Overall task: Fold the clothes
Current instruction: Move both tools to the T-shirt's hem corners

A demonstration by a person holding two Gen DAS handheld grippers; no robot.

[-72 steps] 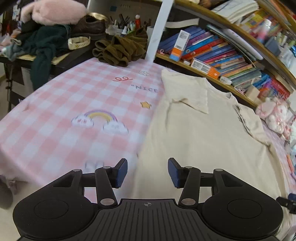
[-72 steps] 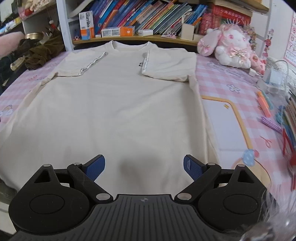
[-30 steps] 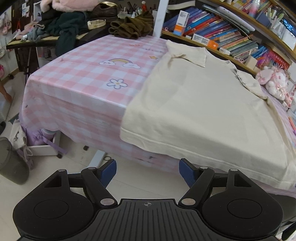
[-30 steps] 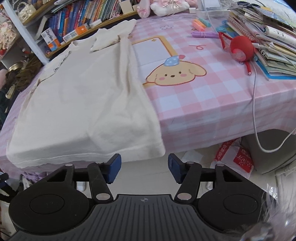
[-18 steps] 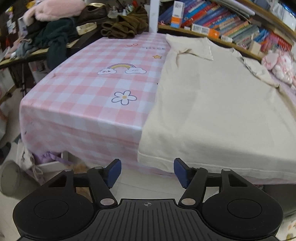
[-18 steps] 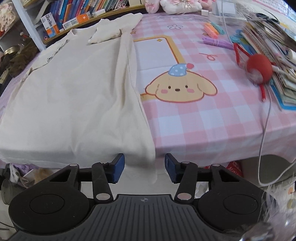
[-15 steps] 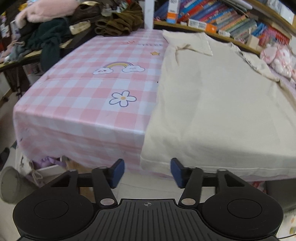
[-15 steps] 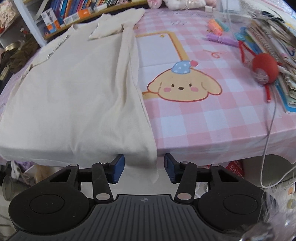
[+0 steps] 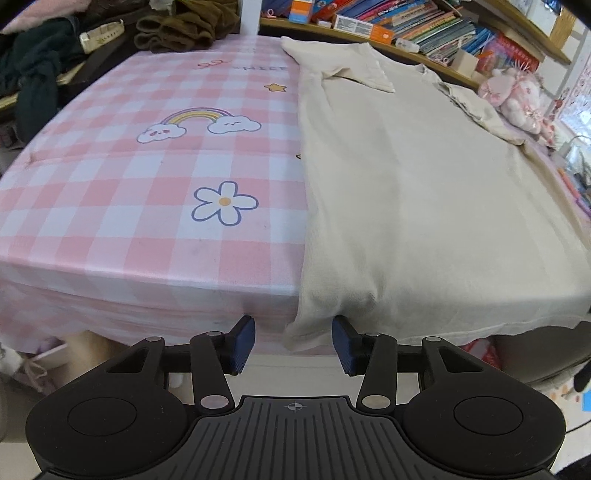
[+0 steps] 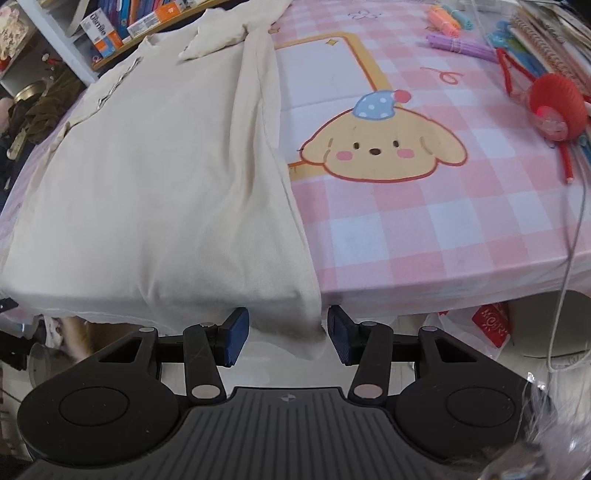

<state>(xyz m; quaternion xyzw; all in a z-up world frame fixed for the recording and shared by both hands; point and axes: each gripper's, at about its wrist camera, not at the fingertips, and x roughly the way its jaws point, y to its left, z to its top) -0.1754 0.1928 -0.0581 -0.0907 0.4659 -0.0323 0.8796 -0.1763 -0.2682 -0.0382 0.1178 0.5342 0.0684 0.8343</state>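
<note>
A cream T-shirt (image 9: 424, 192) lies flat on the pink checked tablecloth (image 9: 147, 177), collar toward the bookshelf, sleeves folded inward, hem hanging over the near table edge. My left gripper (image 9: 293, 345) is open, its blue pads on either side of the shirt's hanging left hem corner (image 9: 306, 332). In the right wrist view the same T-shirt (image 10: 155, 177) fills the left half. My right gripper (image 10: 286, 339) is open around the hanging right hem corner (image 10: 306, 339). Neither pair of pads presses the cloth.
A bookshelf (image 9: 406, 26) runs along the far side, with a pink plush toy (image 9: 517, 99). Dark clothes (image 9: 184, 26) are piled at the far left. Right of the shirt lie a red ball (image 10: 557, 107), pens (image 10: 458, 44), notebooks and a white cable (image 10: 569, 258).
Both grippers have dropped from over the shirt to the near table edge and closed in on the hem corners. Their jaws have narrowed somewhat but remain open.
</note>
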